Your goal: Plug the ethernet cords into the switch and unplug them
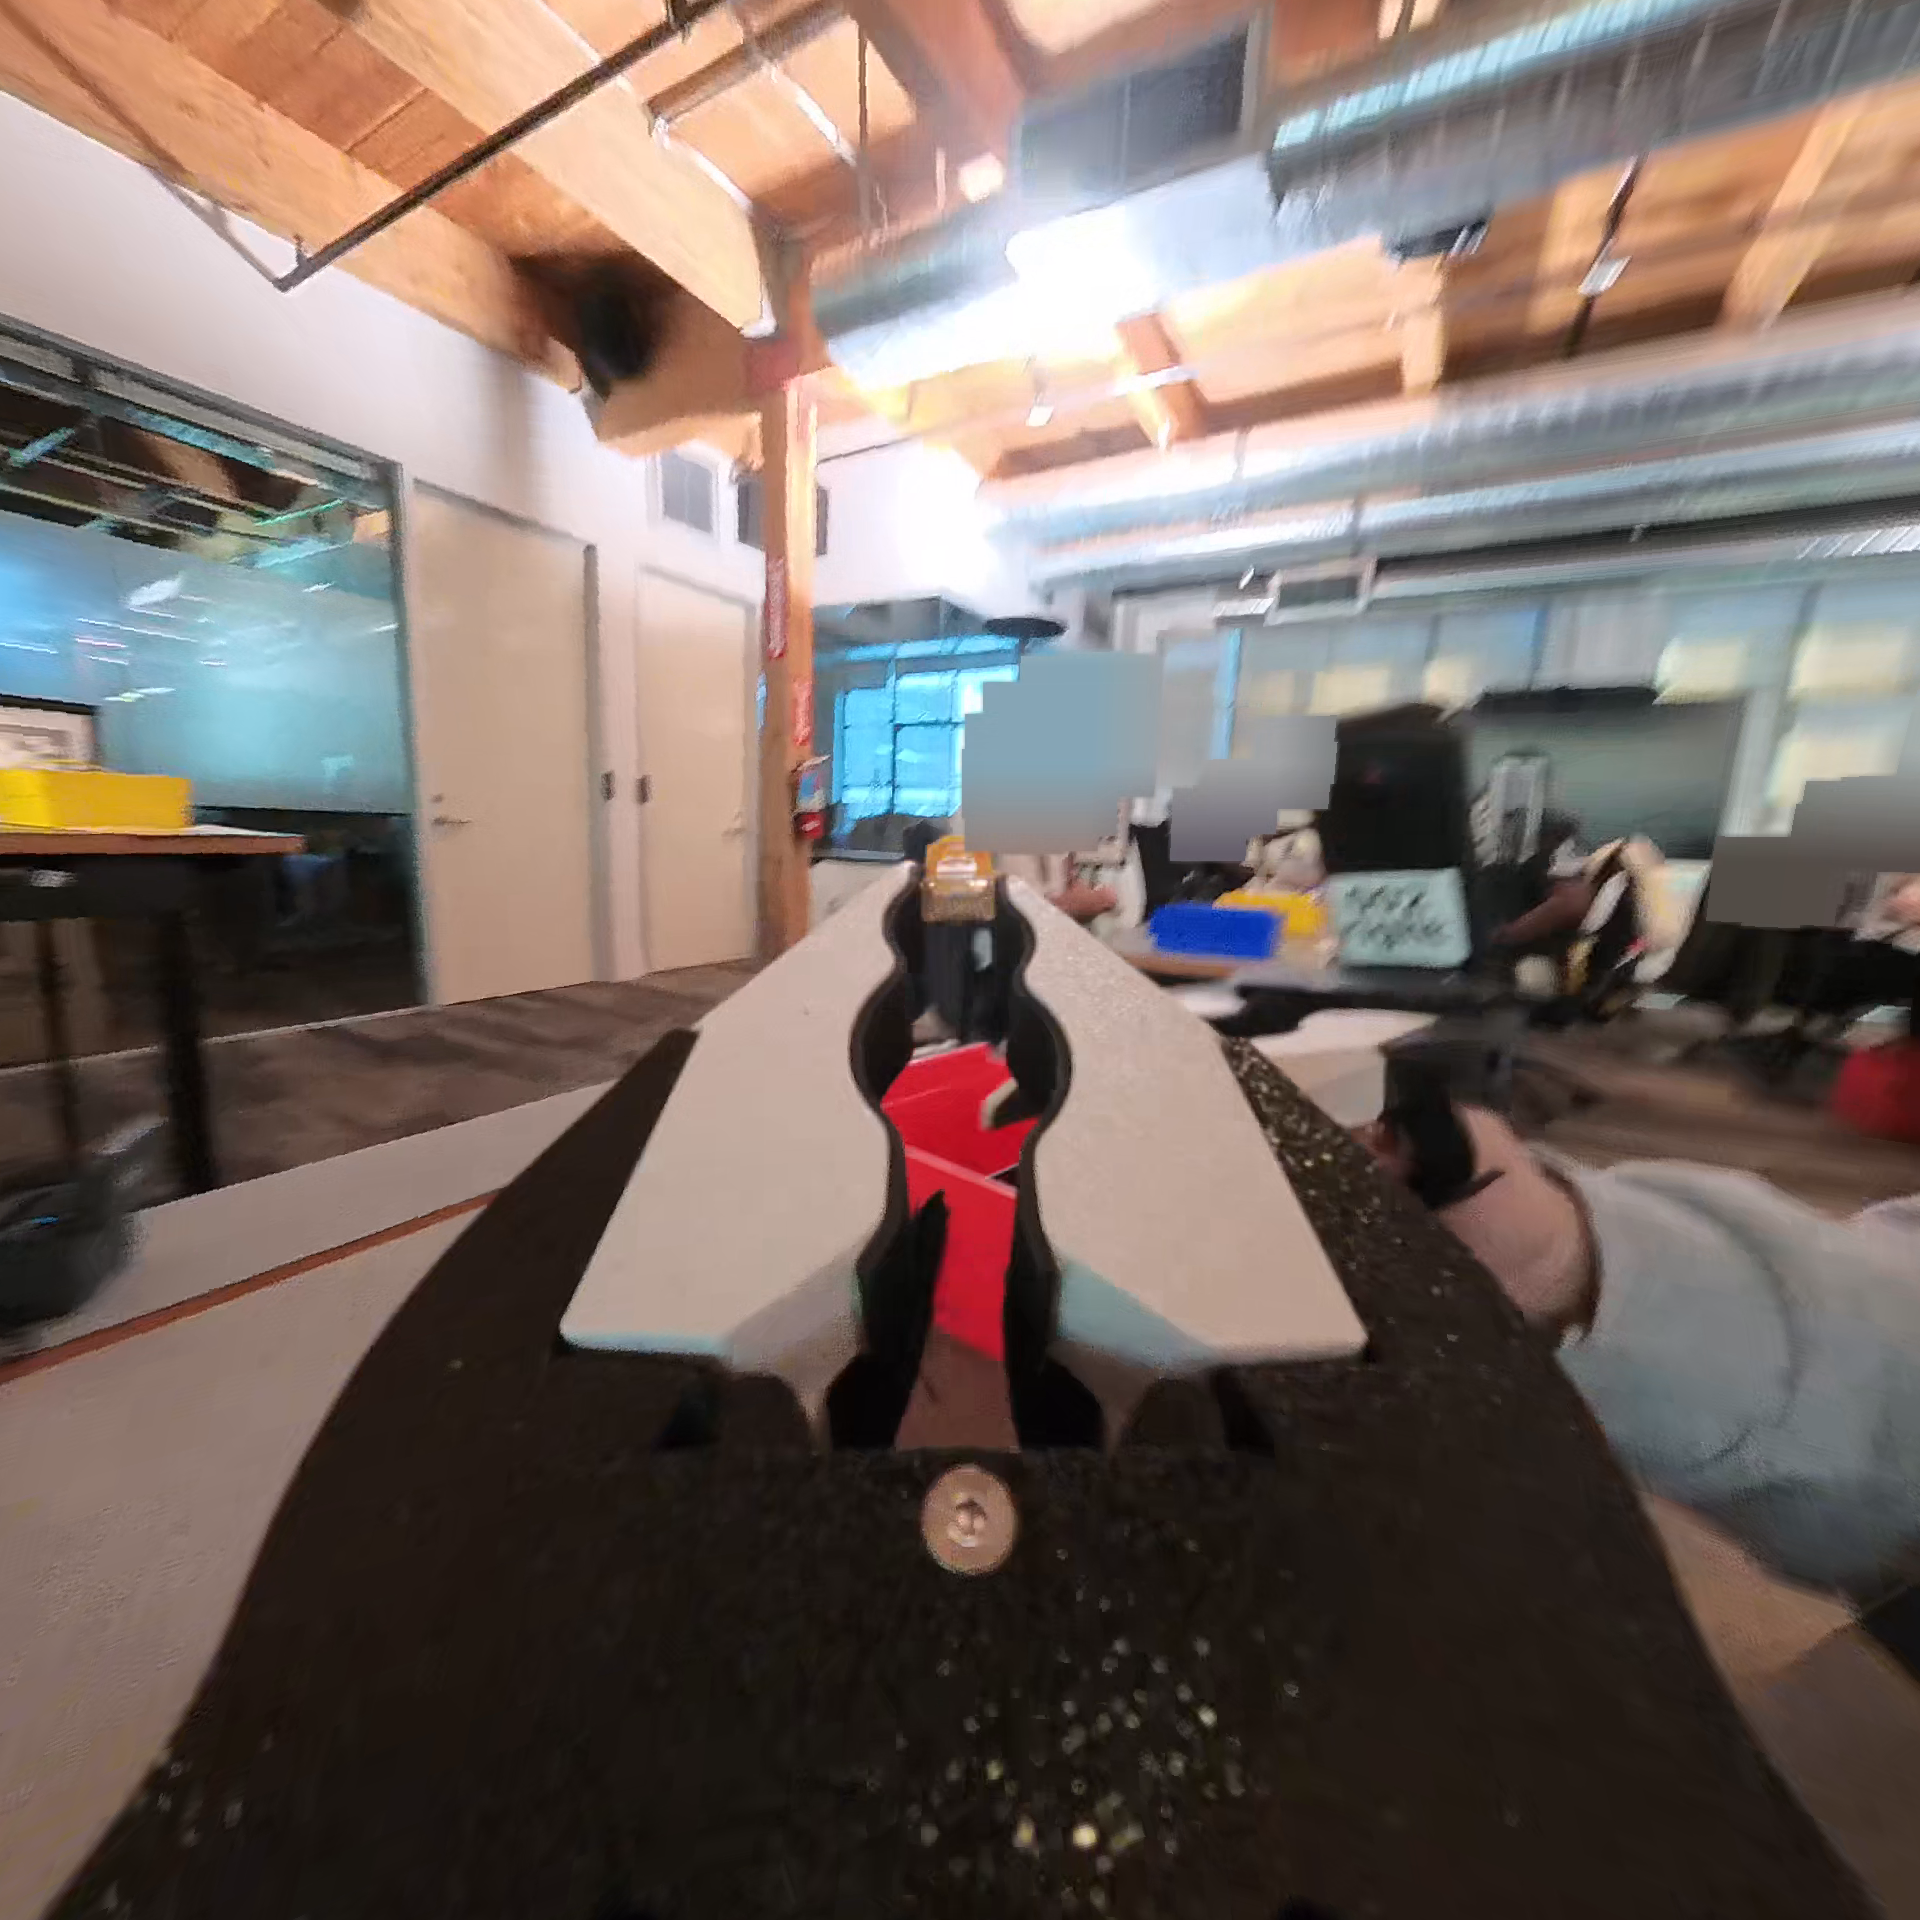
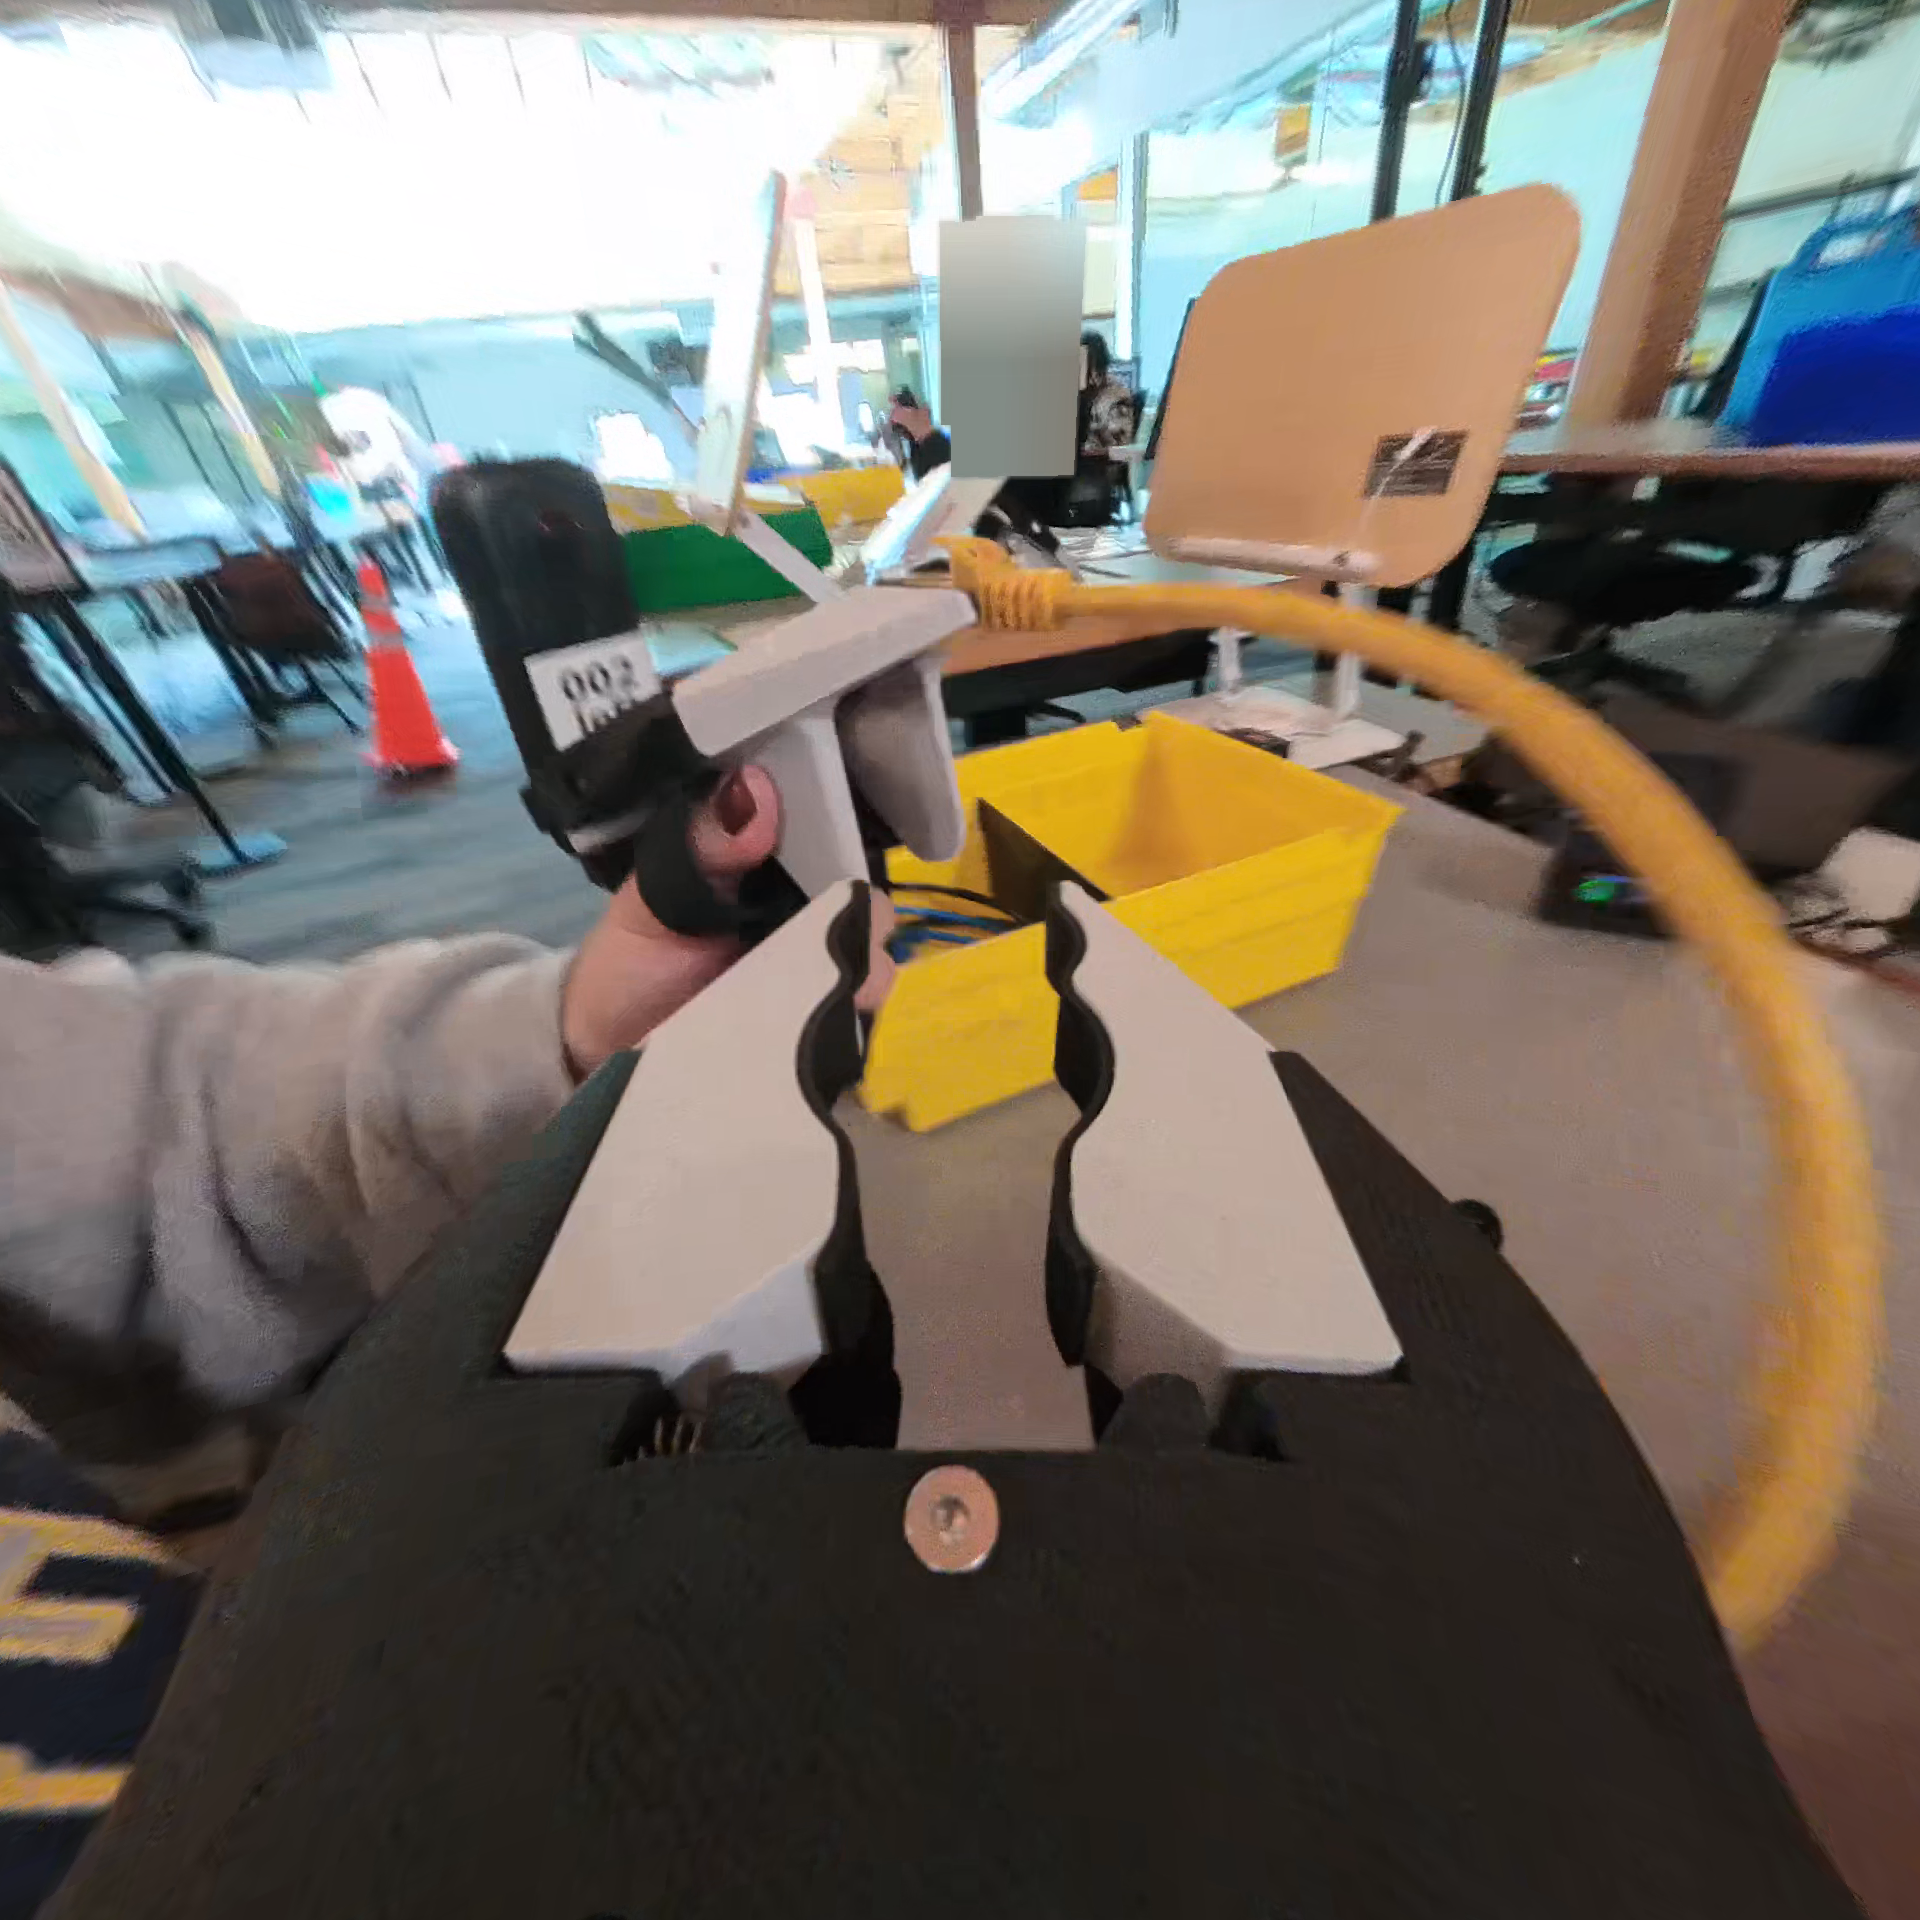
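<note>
In the left wrist view my left gripper (image 1: pixel 957 902) is shut on the clear plug (image 1: pixel 957 883) of a yellow ethernet cord and holds it up in the air, pointing away. The right wrist view shows that left gripper (image 2: pixel 961 611) from the side, with the cord's yellow boot (image 2: pixel 1013 594) at its tips. The yellow cord (image 2: pixel 1756 997) arcs to the right and down out of view. My right gripper (image 2: pixel 961 914) is open and empty, low over the grey table (image 2: pixel 1455 1091). A small black box with a green light (image 2: pixel 1600 883) sits at the table's right.
A yellow bin (image 2: pixel 1195 894) with blue cords (image 2: pixel 940 925) in it stands just ahead of the right gripper. A red bin (image 1: pixel 951 1143) shows between the left fingers. A tan chair back (image 2: pixel 1351 384) and an orange cone (image 2: pixel 400 686) stand beyond the table. People sit at far desks. The grippers' ends are close to 5 cm from one another.
</note>
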A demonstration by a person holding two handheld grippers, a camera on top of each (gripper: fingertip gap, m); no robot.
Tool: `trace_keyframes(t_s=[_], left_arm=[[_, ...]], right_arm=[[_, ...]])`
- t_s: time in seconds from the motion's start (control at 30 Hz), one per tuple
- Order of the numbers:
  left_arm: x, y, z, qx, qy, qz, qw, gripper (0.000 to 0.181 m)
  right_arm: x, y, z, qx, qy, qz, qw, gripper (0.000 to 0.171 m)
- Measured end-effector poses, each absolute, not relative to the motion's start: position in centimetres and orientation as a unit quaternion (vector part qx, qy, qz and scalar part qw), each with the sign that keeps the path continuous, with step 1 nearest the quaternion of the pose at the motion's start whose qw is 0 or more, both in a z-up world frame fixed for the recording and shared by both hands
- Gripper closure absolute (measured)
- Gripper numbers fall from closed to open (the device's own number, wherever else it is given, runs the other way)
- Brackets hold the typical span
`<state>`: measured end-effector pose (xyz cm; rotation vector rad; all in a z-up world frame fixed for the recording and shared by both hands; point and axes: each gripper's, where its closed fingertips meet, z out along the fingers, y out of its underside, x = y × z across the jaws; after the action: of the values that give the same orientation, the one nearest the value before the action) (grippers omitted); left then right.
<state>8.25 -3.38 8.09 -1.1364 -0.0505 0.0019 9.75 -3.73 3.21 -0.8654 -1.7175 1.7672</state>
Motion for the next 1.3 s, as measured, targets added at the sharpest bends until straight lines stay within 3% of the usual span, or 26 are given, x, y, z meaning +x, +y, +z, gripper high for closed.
trace_keyframes(t_s=[0.03, 0.13, 0.33, 0.7, 0.77, 0.87, 0.97, 1.03, 1.17, 1.3], left_arm=[[8.6, -3.3, 8.2, -0.527, -0.030, -0.026, 0.849, 0.173], [9.5, -3.1, 8.2, -0.496, -0.045, -0.107, 0.861, 0.173], [10.5, -2.4, 7.5, -0.436, -0.078, -0.285, 0.850, 0.173], [11.8, -1.9, 6.8, -0.376, -0.084, -0.406, 0.829, 0.173], [12.0, -1.8, 6.4, -0.401, -0.063, -0.368, 0.836, 0.169], [11.6, 0.1, 2.5, -0.555, -0.008, -0.154, 0.817, 0.135], [6.9, 0.5, -2.4, -0.687, -0.046, 0.142, 0.711, 0.119], [5.7, 0.3, -4.6, -0.729, -0.045, 0.238, 0.640, 0.111], [4.1, 0.1, -9.3, -0.787, -0.105, 0.219, 0.567, 0.094], [1.4, -0.5, -11.8, -0.807, -0.151, 0.184, 0.540, 0.098]], right_arm=[[9.7, -4.3, 3.3, -0.329, -0.614, 0.675, 0.244, 0.137], [9.9, -4.1, 5.3, -0.343, -0.501, 0.761, 0.230, 0.138], [11.6, -2.3, 7.8, -0.321, -0.387, 0.813, 0.293, 0.147], [11.3, -1.6, 7.5, -0.333, -0.376, 0.814, 0.293, 0.163], [11.2, -1.4, 7.4, -0.332, -0.387, 0.806, 0.302, 0.164], [10.6, 0.0, 7.1, -0.346, -0.394, 0.781, 0.339, 0.164], [9.8, 1.2, 6.4, -0.362, -0.413, 0.747, 0.376, 0.164], [9.2, 1.4, 5.6, -0.374, -0.424, 0.731, 0.381, 0.164], [8.0, 1.0, 3.3, -0.399, -0.452, 0.704, 0.376, 0.164], [6.6, 0.6, 1.0, -0.423, -0.482, 0.677, 0.361, 0.164]])
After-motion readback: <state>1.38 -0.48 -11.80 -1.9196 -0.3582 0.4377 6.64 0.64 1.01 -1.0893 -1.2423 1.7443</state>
